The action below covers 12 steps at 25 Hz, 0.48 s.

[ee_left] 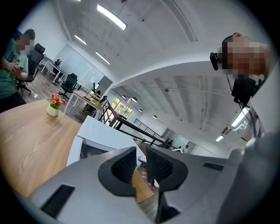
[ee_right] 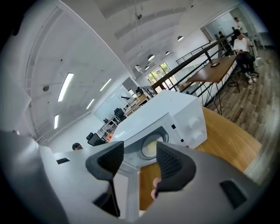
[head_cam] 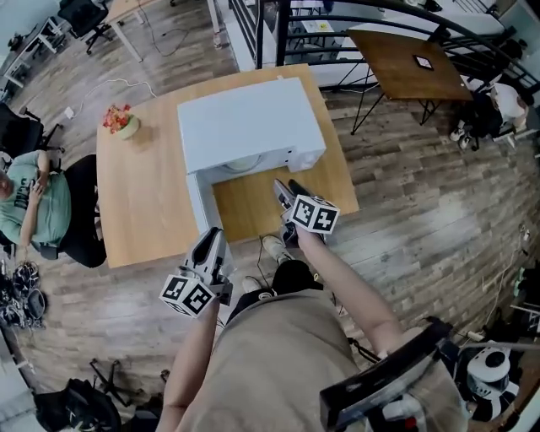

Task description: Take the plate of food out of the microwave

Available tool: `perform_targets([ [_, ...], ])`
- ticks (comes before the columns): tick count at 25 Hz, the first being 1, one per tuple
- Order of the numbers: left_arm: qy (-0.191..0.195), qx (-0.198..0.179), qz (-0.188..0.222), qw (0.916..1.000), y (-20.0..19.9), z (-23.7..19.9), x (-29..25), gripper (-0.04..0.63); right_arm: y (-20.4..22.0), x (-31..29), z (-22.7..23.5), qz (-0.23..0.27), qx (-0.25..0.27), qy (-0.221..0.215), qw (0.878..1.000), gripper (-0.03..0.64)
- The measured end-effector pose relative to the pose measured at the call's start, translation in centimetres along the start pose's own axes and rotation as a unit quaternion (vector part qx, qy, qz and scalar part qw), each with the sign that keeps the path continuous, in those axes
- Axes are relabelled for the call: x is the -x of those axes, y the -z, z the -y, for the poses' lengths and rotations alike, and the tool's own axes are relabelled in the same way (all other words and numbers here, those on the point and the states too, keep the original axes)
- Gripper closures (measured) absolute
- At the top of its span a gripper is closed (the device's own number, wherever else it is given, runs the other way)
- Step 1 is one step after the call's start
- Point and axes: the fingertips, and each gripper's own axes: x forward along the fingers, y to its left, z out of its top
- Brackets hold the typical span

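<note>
A white microwave point(head_cam: 249, 122) stands on the wooden table point(head_cam: 143, 202), its door point(head_cam: 200, 211) swung open to the left. Inside it lies a pale plate of food point(head_cam: 242, 164), which the right gripper view shows as a round yellowish plate point(ee_right: 151, 145) in the open cavity. My right gripper point(head_cam: 287, 187) hovers over the table in front of the opening, open, nothing between its jaws point(ee_right: 139, 159). My left gripper point(head_cam: 211, 238) is at the table's front edge by the door's free end. Its jaws stand a narrow gap apart and hold nothing point(ee_left: 141, 165).
A small pot of red flowers point(head_cam: 122, 123) sits at the table's far left. A person in green point(head_cam: 34, 198) sits left of the table. A dark wooden table point(head_cam: 405, 61) and a black railing point(head_cam: 278, 25) lie beyond the microwave.
</note>
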Motion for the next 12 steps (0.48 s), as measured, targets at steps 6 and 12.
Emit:
perform_targets([
  [6,-0.043,0.002,0.0,0.9991,-0.4,-2.1,-2.7,0.548,1.8,-7.6,3.1,-0.05,0.01,0.017,0.999,0.382],
  [12,-0.075,0.006,0.004,0.9972,-1.2,-4.2,-3.8,0.548,4.1,-13.9,5.1,-0.086,0.018,0.047,0.995,0.382],
])
